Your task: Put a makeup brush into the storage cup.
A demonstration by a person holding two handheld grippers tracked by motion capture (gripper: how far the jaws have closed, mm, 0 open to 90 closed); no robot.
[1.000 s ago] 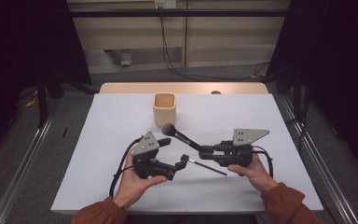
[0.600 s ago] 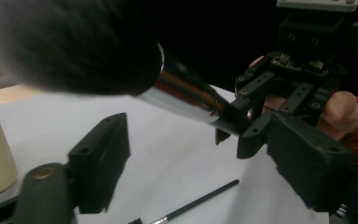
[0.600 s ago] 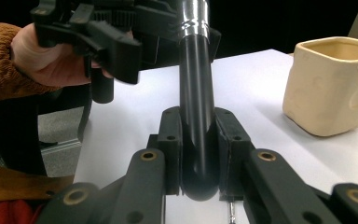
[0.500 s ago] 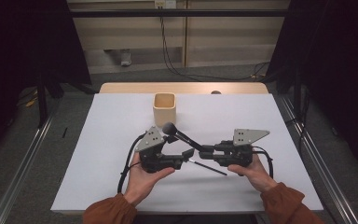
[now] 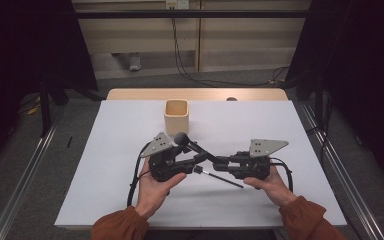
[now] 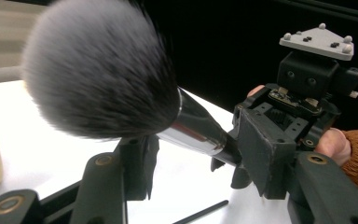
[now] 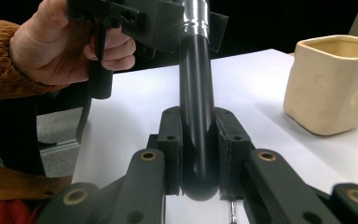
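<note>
brush: a large black-handled makeup brush (image 5: 195, 148) held off the desk (image 5: 280, 125) between the two grippers; bristle head up and toward the beige cup (image 5: 176, 116), handle butt toward the person's right
long axis: slants across the high view from the fluffy head near the left gripper (image 5: 177, 162) down to the right gripper (image 5: 225, 164)
right jaws: closed on the black handle near its butt, one pad on each side of it in the right gripper view (image 7: 196, 154)
left jaws: have just been closing around the chrome ferrule below the bristles (image 6: 191, 126); whether the pads press on it yet I cannot tell
nearer hand: the left sits nearest the head and the cup
beside: a thin black stick (image 5: 220, 178) lies on the desk below both grippers, untouched
</note>
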